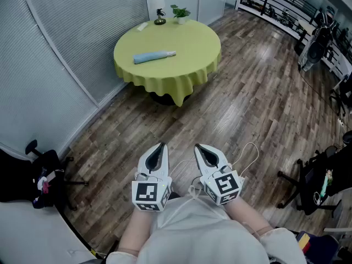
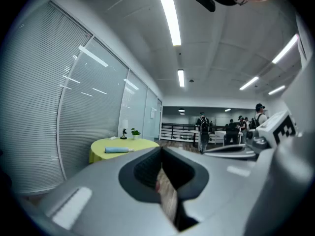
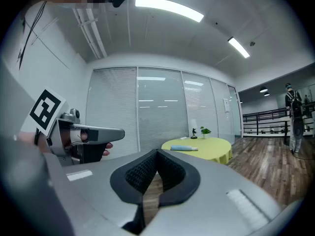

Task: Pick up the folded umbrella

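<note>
The folded umbrella is light blue and lies flat on a round table with a yellow-green cloth, far ahead across the wooden floor. It also shows small and distant in the left gripper view and the right gripper view. My left gripper and right gripper are held side by side close to my body, pointing roughly level toward the table. The jaws of both meet at the tips, shut on nothing, in the left gripper view and the right gripper view.
A small figurine, a potted plant and a white object stand at the table's far edge. Glass walls with blinds run along the left. A black chair stands at left, another at right. People stand far off.
</note>
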Demonstrator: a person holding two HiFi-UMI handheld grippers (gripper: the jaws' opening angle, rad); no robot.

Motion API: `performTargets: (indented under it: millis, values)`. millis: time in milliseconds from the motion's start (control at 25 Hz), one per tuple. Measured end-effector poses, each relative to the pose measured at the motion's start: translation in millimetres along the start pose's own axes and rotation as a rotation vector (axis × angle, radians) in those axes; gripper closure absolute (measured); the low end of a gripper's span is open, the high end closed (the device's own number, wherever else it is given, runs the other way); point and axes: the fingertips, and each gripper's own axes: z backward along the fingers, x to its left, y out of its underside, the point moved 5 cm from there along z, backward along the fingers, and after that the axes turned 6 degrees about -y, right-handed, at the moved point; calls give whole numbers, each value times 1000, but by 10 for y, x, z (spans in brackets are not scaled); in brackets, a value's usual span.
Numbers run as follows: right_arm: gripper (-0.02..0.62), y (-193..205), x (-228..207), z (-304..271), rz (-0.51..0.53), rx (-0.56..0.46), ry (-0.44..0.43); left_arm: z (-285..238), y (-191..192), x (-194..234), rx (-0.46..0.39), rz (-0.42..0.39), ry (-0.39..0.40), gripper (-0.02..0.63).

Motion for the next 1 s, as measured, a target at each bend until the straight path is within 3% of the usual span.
performTargets:
  millis: [400,640,1000]
  values:
    - [597,69,-145,49,-6,6,-6,-77,26,-123,1,-6,-11,600]
    - [597,135,-282,18,-80,-8,10,-151,86,-139,18,-10,-11,600]
    - [597,309,-452,-510,-82,74,40,-615,280,264,64,39,-8,600]
